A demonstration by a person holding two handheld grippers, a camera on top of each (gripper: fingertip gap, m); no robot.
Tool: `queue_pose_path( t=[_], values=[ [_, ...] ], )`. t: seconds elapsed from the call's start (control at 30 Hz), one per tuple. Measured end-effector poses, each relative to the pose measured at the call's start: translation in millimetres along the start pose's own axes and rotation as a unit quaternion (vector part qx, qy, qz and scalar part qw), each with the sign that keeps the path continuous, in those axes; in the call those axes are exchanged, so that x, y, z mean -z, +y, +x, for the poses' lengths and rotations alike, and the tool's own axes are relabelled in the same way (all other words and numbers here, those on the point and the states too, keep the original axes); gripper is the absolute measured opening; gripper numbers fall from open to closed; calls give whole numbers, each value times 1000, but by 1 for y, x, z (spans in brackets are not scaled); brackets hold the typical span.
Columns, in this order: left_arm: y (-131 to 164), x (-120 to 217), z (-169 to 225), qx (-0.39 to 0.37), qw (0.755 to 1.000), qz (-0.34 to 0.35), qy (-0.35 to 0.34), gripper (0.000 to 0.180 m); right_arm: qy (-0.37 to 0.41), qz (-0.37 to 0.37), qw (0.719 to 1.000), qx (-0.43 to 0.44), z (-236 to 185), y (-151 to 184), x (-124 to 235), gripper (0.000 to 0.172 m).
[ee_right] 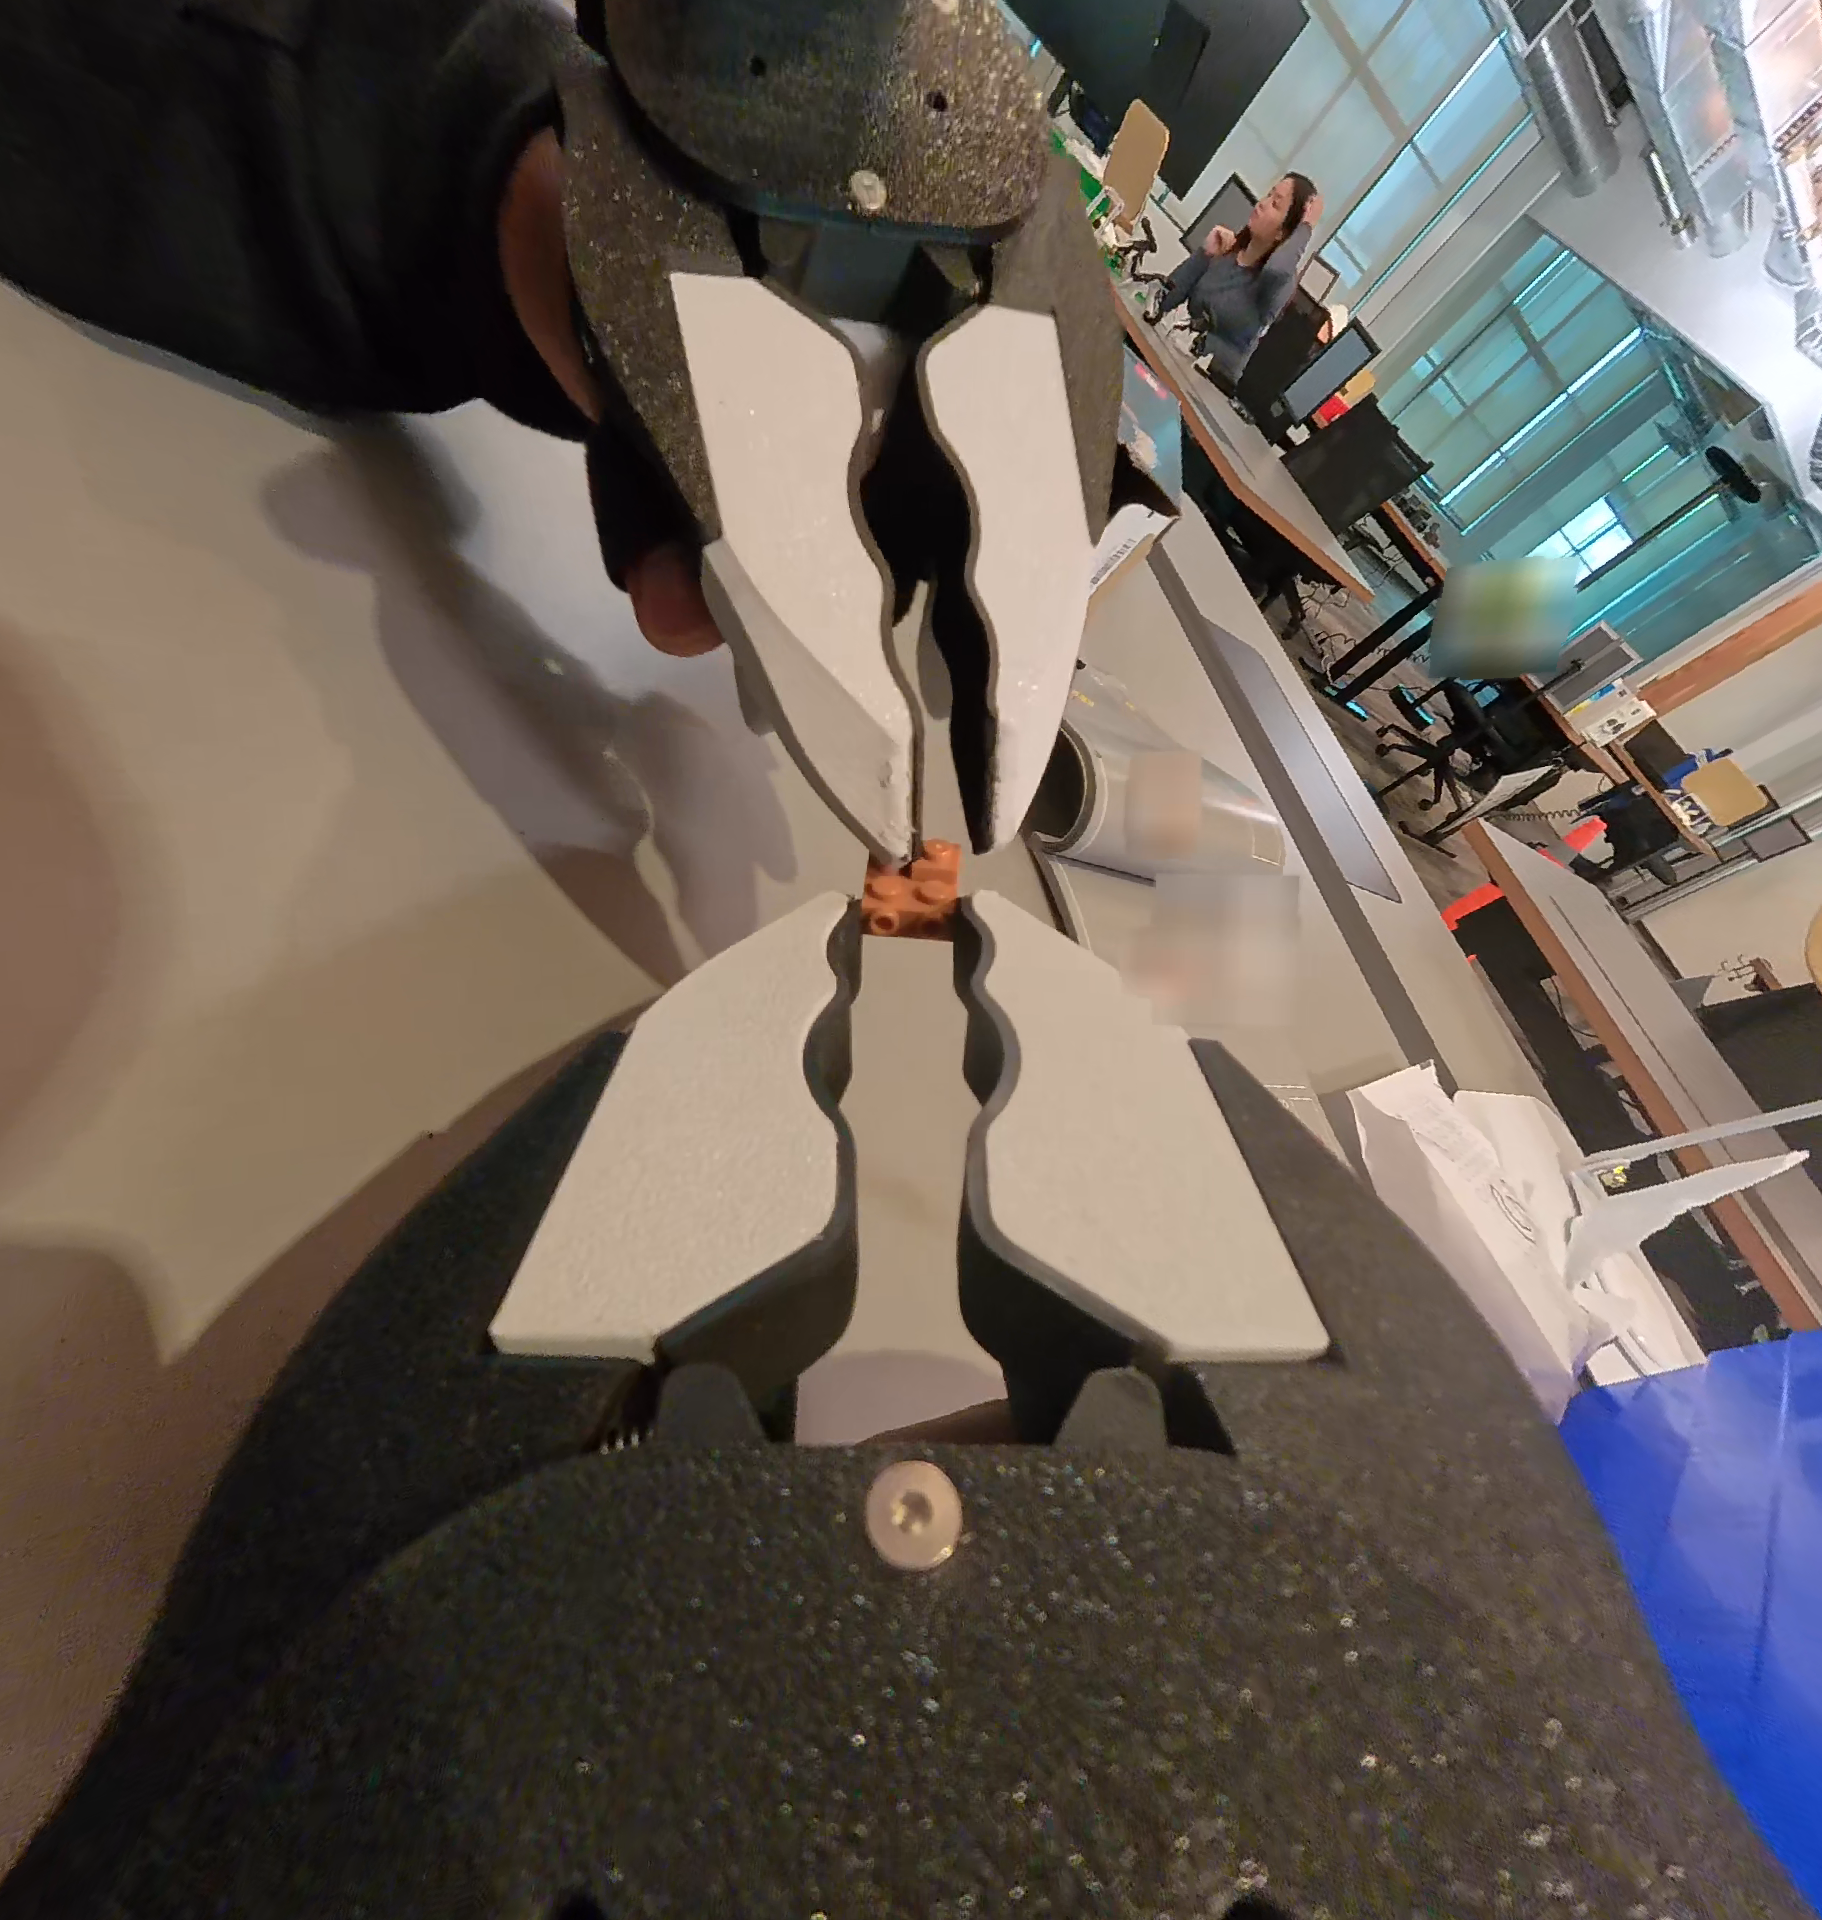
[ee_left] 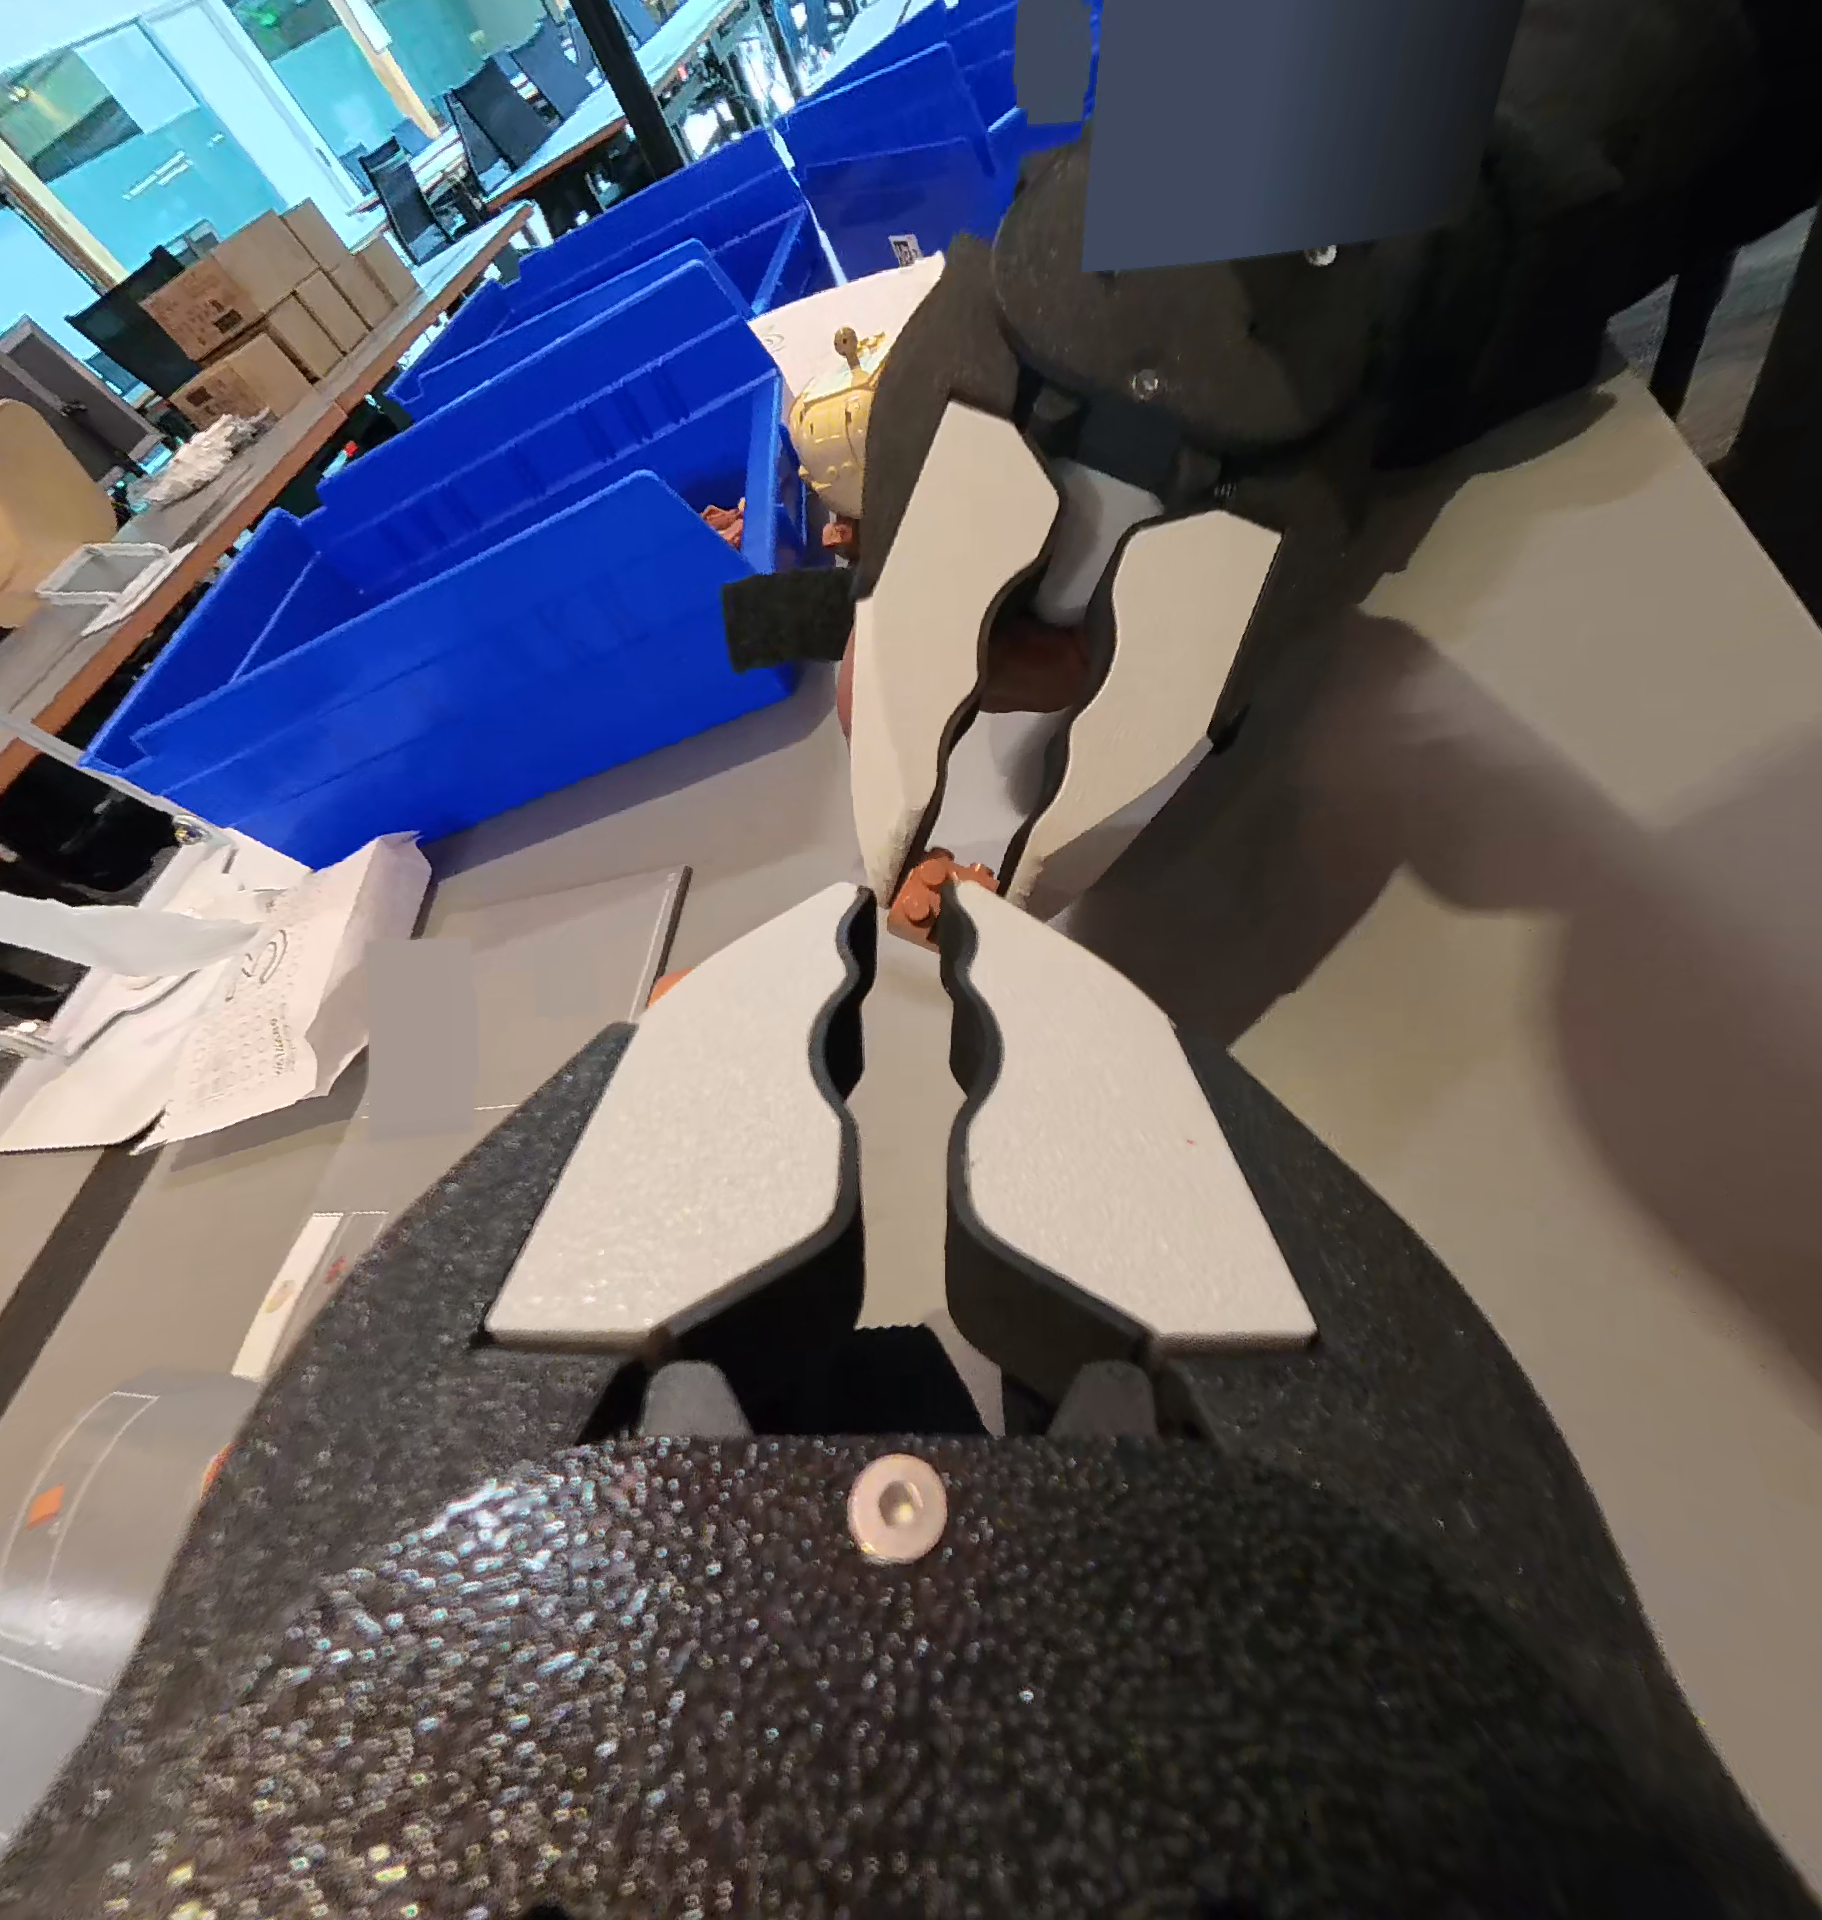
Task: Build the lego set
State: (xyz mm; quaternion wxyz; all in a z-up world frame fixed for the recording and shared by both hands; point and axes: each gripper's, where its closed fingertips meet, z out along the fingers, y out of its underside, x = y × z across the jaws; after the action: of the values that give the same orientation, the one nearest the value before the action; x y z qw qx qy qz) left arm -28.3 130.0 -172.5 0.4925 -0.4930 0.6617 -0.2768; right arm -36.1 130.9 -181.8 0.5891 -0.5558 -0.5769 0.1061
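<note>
A small orange studded brick assembly [ee_right: 909, 896] hangs above the grey tabletop [ee_right: 263, 727] at the centre of both views, caught between two grippers that meet tip to tip. It looks like a flat studded piece with a smaller brick [ee_right: 938, 858] sitting on its far end; whether that small brick is fully seated cannot be told.

In the right wrist view, the right gripper [ee_right: 908, 914] rises from the bottom of the frame, narrowly spread, and pinches the flat piece across its width, both pads pressed to its sides. The left gripper [ee_right: 943, 836] comes down from the top, only a little apart; one tip touches the studs beside the small brick, the other stands just clear, so it does not seem to clamp anything.

In the left wrist view, blue bins [ee_left: 533, 623] fill the upper left, a torn white paper bag [ee_left: 211, 1029] lies at the left edge, and a gold ornament [ee_left: 834, 426] sits behind the far gripper.
</note>
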Motion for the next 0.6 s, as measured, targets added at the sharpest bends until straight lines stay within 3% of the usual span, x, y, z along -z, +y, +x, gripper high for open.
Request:
queue_pose_path(
  t=[0.27,0.6],
  values=[
    [3,2,8,-71,997,-39,11,10,-5,-5,999,34,-7,0,-1,16],
    [11,5,19,-93,990,-92,49,14,-19,-13,997,78,-20,0,-5,16]
  ],
)
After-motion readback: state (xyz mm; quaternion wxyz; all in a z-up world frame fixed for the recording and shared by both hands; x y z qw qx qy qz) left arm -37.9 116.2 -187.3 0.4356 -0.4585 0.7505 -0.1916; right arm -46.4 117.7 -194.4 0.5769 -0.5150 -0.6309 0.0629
